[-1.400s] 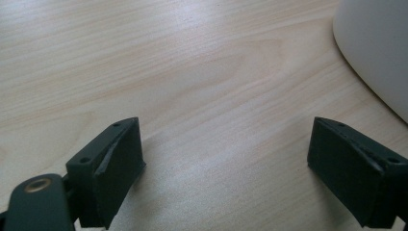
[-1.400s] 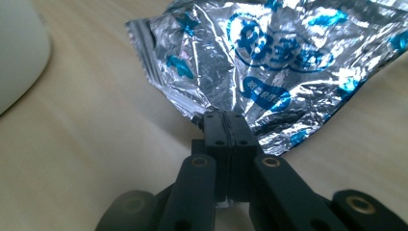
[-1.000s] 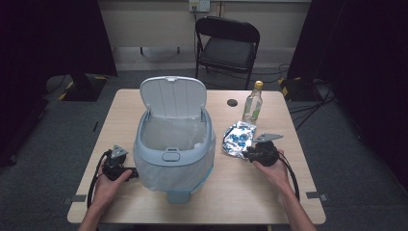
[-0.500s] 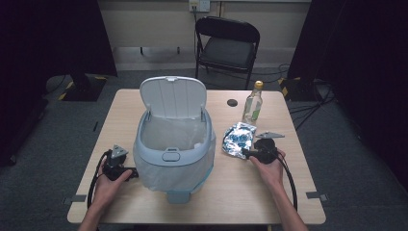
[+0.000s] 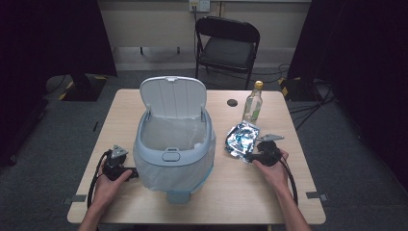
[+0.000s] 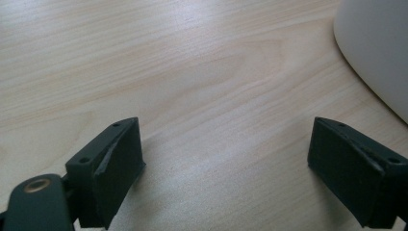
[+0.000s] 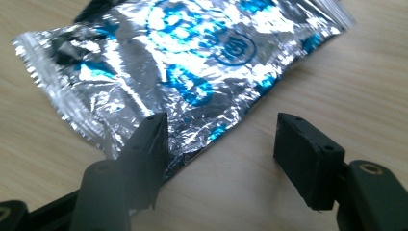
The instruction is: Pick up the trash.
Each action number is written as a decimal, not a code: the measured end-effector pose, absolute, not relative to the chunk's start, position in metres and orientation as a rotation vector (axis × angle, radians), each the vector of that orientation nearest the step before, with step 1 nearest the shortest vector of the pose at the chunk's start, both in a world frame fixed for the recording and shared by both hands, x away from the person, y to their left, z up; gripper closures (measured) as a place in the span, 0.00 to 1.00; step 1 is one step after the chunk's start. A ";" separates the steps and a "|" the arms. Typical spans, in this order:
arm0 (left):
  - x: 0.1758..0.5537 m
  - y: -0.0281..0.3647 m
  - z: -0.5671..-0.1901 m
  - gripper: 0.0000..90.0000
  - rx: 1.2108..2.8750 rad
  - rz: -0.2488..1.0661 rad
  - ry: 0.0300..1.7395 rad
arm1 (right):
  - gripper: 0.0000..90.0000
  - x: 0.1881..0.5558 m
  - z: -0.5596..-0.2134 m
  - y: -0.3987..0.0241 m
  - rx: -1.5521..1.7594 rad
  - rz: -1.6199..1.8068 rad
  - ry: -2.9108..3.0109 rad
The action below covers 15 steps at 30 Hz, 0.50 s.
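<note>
Wooden tabletop (image 5: 120, 110) in a dark room, folding chair (image 5: 226, 43) behind it. Centre: pale blue bin (image 5: 174, 144), lid raised, white liner inside. Clear bottle (image 5: 253, 103) stands right of the bin. Silver-and-blue foil packet (image 5: 242, 139) lies flat just in front of the bottle. Right gripper (image 7: 219, 144): jaws have just been opening, now apart at the packet's near corner, not pinching it. Left gripper (image 6: 226, 163): jaws wide apart over bare wood, beside the bin's wall.
</note>
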State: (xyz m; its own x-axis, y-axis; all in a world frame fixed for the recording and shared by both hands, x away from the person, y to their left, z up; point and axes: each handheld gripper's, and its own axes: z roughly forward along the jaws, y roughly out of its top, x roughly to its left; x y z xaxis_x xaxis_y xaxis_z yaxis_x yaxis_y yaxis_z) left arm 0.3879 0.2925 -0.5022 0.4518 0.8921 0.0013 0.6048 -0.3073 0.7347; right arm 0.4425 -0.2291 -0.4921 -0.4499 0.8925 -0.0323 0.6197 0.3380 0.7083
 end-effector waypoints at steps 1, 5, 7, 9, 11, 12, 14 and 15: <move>0.388 0.292 -0.502 0.13 2.031 0.547 1.247 | 0.44 0.443 -0.492 -0.232 1.341 0.883 2.182; 0.388 0.292 -0.502 0.13 2.030 0.547 1.248 | 0.50 0.443 -0.488 -0.234 1.338 0.829 2.152; 0.388 0.292 -0.502 0.13 2.031 0.547 1.247 | 0.47 0.443 -0.486 -0.234 1.343 0.852 2.146; 0.388 0.292 -0.502 0.13 2.030 0.547 1.248 | 0.43 0.442 -0.483 -0.232 1.350 0.897 2.142; 0.388 0.292 -0.502 0.13 2.030 0.547 1.248 | 0.40 0.440 -0.481 -0.229 1.369 0.945 2.145; 0.388 0.292 -0.502 0.13 2.030 0.547 1.249 | 0.39 0.439 -0.480 -0.227 1.365 0.954 2.144; 0.388 0.292 -0.502 0.13 2.030 0.548 1.248 | 0.37 0.438 -0.482 -0.224 1.366 0.946 2.148; 0.388 0.292 -0.502 0.13 2.030 0.547 1.247 | 0.36 0.438 -0.483 -0.224 1.368 0.939 2.154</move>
State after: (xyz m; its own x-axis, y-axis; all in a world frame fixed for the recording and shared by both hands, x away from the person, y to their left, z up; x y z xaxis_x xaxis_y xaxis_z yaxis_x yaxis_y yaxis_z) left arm 0.3879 0.2925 -0.5022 0.4515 0.8923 0.0011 0.6051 -0.3070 0.7346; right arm 0.4377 -0.2239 -0.4831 -0.4280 0.9037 0.0074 0.6206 0.2880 0.7294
